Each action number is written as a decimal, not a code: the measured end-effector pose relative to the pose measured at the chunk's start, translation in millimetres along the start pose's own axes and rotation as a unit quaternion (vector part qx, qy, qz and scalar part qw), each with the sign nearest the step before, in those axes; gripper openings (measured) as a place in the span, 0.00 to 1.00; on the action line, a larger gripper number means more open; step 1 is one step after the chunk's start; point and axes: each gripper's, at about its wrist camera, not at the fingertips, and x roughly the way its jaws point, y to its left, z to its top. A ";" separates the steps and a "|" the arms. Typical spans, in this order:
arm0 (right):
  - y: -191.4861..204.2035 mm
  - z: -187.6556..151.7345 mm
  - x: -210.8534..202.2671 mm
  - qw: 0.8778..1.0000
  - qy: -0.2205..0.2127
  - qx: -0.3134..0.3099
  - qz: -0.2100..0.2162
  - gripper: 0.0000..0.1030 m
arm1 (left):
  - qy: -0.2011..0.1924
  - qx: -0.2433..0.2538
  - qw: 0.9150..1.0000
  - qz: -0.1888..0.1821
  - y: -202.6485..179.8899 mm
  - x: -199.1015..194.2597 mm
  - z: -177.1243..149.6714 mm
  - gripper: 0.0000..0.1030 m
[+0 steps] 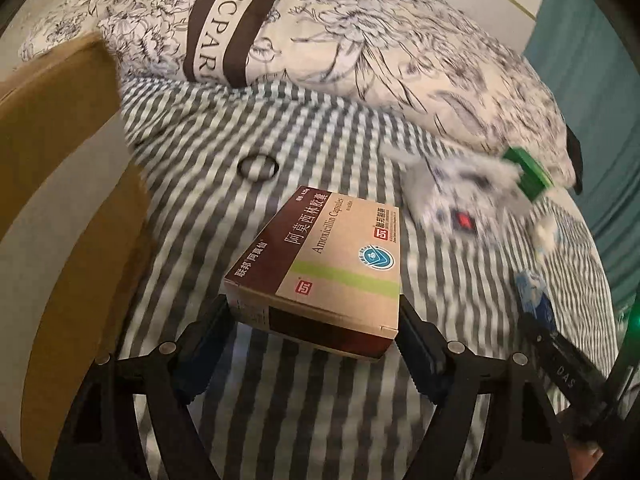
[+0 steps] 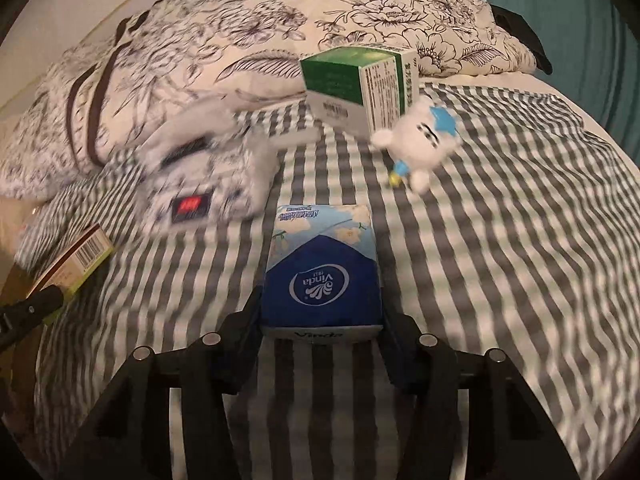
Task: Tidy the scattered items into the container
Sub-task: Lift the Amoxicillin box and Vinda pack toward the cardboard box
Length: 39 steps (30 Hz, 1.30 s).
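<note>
Striped bedding (image 2: pixel 500 220) covers the bed, with a floral pillow (image 2: pixel 360 12) behind. Left tongs (image 1: pixel 314 320) grip an amoxicillin box (image 1: pixel 320 264) lifted above the sheet. Right tongs (image 2: pixel 320 320) clamp a blue Vinda tissue pack (image 2: pixel 322 272). Beyond it sit a green box (image 2: pixel 360 84), a white plush toy (image 2: pixel 420 140) and a patterned pouch (image 2: pixel 200 184).

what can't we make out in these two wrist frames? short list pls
- Fabric pouch: motion-blurred in both wrist views; opening not readable.
- Green box: side print too small and soft, right wrist view.
- Plush toy: blurred; a smear in the left view.
- Tissue pack in right tool: underside hidden.
- Amoxicillin box in left tool: underside hidden; cut by the right view's edge.
</note>
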 end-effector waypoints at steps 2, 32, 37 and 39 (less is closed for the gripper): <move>-3.1 -15.3 -12.1 1.000 0.016 -0.004 -0.001 0.50 | 0.006 0.009 1.000 0.004 2.0 -7.9 -17.2 0.78; -0.6 -82.2 -80.7 1.000 0.012 -0.026 0.011 0.49 | -0.013 0.049 0.998 0.028 -1.4 -38.8 -63.1 0.76; 8.0 -83.8 -109.7 0.999 0.004 -0.027 0.017 0.49 | -0.032 0.073 0.997 0.025 -15.3 -77.5 -66.0 0.76; 12.5 -84.1 -124.2 0.999 0.000 -0.031 0.019 0.49 | -0.039 0.075 0.996 0.021 -18.5 -90.3 -66.5 0.76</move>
